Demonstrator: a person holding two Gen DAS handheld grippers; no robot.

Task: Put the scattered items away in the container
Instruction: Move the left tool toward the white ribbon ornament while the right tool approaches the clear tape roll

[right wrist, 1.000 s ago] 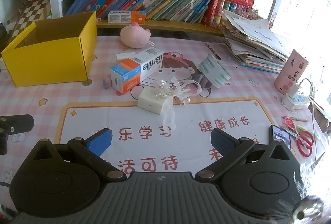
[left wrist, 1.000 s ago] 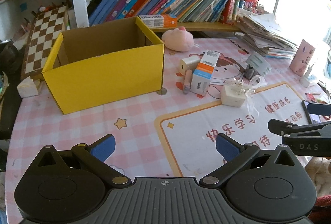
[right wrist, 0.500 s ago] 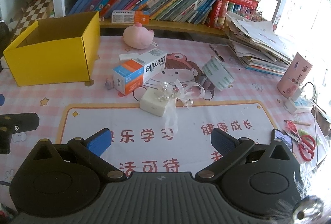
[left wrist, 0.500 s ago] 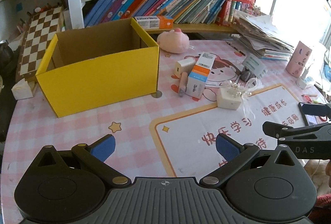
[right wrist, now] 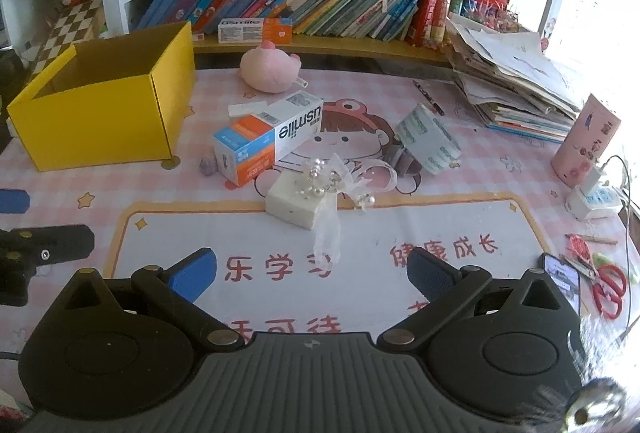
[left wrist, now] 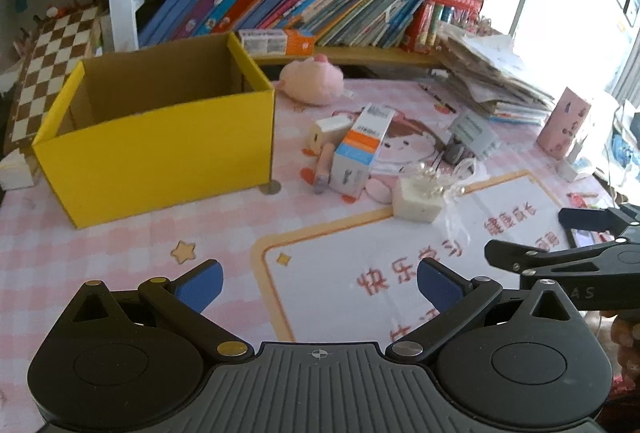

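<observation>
An open yellow cardboard box (left wrist: 160,141) (right wrist: 108,121) stands empty at the table's left. Scattered right of it lie an orange and white usmile carton (right wrist: 268,141) (left wrist: 360,153), a white block with pearls and ribbon (right wrist: 300,199) (left wrist: 418,195), a roll of tape (right wrist: 430,143), a pink plush (right wrist: 270,69) (left wrist: 312,81) and a small cream box (left wrist: 326,129). My left gripper (left wrist: 318,285) is open and empty, low over the table in front of the box. My right gripper (right wrist: 310,271) is open and empty, in front of the white block.
A bookshelf (right wrist: 320,5) full of books runs along the back. A pile of papers (right wrist: 512,77) lies back right. A pink cylinder (right wrist: 586,141), a charger (right wrist: 592,199), a phone (right wrist: 562,277) and red scissors (right wrist: 610,289) lie at the right edge. A chessboard (left wrist: 52,57) leans back left.
Both grippers have drawn slightly back and up from the table; the box and items look a bit farther off. Both grippers stay open and nothing on the table has moved.
</observation>
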